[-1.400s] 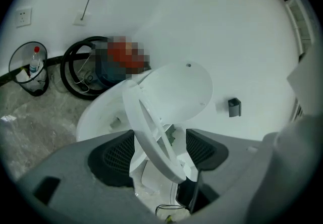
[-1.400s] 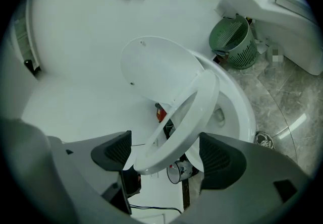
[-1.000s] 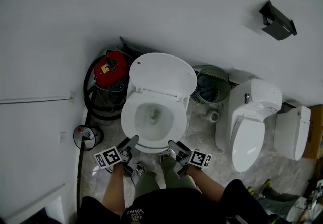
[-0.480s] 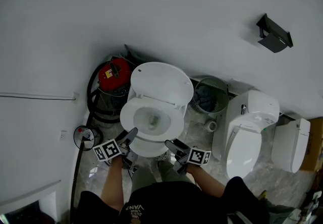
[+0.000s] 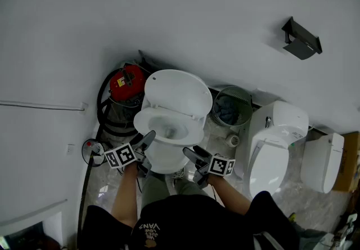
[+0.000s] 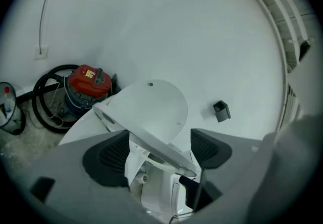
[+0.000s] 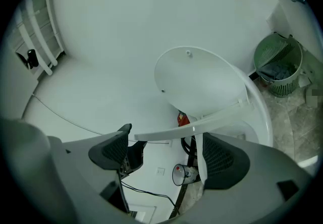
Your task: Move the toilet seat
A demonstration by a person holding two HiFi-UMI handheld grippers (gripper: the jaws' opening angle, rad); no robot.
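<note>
White lettering, seemingly "VANS", was seen upside down on the person's black clothing (image 5: 149, 227) at the bottom of the head view, and was only partly legible. A yellow label (image 6: 90, 73) was carried on the red vacuum cleaner (image 6: 86, 82), its print unreadable. Only black-and-white square patterns were shown on the cubes of the left hand-held gripper (image 5: 146, 139) and right hand-held gripper (image 5: 191, 154).

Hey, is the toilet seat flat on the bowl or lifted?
Lifted partway: the toilet seat slants up off the bowl, short of the upright lid.
</note>
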